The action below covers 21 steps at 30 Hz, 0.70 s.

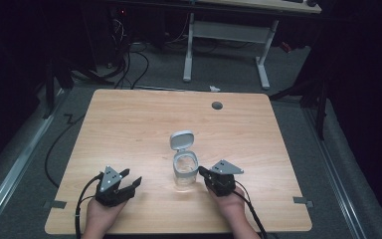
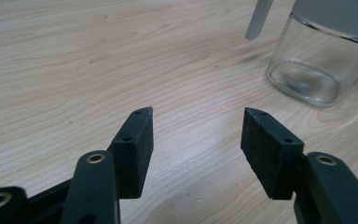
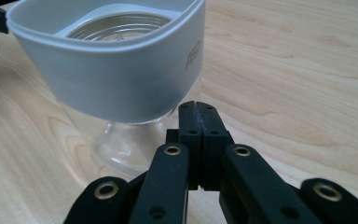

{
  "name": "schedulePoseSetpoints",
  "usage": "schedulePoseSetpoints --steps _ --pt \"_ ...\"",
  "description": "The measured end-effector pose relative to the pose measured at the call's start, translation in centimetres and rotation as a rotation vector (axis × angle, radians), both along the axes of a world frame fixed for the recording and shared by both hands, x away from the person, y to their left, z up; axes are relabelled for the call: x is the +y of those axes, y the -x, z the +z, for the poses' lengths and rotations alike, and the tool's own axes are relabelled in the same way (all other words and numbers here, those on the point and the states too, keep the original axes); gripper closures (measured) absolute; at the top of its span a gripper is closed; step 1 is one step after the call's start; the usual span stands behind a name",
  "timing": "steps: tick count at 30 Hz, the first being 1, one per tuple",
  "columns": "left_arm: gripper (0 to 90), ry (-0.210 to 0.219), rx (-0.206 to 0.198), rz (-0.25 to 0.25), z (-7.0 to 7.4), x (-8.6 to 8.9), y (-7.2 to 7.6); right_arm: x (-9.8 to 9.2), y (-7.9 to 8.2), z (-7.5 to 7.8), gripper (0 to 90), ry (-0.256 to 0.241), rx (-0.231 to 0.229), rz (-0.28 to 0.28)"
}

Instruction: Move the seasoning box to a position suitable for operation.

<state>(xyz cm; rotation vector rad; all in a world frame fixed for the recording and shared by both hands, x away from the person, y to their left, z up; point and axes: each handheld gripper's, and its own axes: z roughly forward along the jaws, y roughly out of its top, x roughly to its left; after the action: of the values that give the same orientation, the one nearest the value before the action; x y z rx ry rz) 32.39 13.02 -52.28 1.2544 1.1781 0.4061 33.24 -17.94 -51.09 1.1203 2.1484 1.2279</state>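
While its grey flip lid [image 1: 181, 139] stands open, the empty glass jar [image 1: 185, 172] sits centre-front on the wooden table [image 1: 129, 124]; right gripper [image 1: 203, 172], jaws pressed together, just beside it; left gripper [image 1: 131, 178], jaws wide apart on nothing, well apart.

one jar [image 1: 184, 172], two hand-held grippers [image 1: 135, 182] [image 1: 202, 171]

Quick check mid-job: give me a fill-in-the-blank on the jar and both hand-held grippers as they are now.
1. The clear glass jar stands upright with its grey flip lid ____.
2. The left hand-held gripper has its jaws ____.
3. The right hand-held gripper has its jaws ____, with nothing between them.
4. The jar stands on a light ____ table.

Missing words: open; open; shut; wooden
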Motion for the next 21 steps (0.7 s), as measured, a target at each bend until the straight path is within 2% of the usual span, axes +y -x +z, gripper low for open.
schedulePoseSetpoints --steps 13,16,17,19,21 --pt "44.8 0.002 0.007 -0.027 -0.1 -0.6 0.2 0.4 1.3 0.2 87.1 0.002 -0.01 0.025" --pt "45.9 0.044 0.011 -0.056 0.3 -1.4 0.6 -0.7 1.6 0.4 86.7 -0.015 -0.012 -0.002" --pt "46.7 0.044 0.011 -0.056 0.3 -1.4 0.6 -0.7 1.6 0.4 86.7 -0.015 -0.012 -0.002" --pt "53.7 0.034 -0.017 -0.108 0.4 -2.9 1.7 -1.6 1.8 0.3 85.3 -0.011 0.001 -0.032" --pt "56.0 0.035 -0.02 -0.12 0.5 -3.3 1.9 -2.1 1.8 0.3 84.8 -0.015 0.006 -0.044"
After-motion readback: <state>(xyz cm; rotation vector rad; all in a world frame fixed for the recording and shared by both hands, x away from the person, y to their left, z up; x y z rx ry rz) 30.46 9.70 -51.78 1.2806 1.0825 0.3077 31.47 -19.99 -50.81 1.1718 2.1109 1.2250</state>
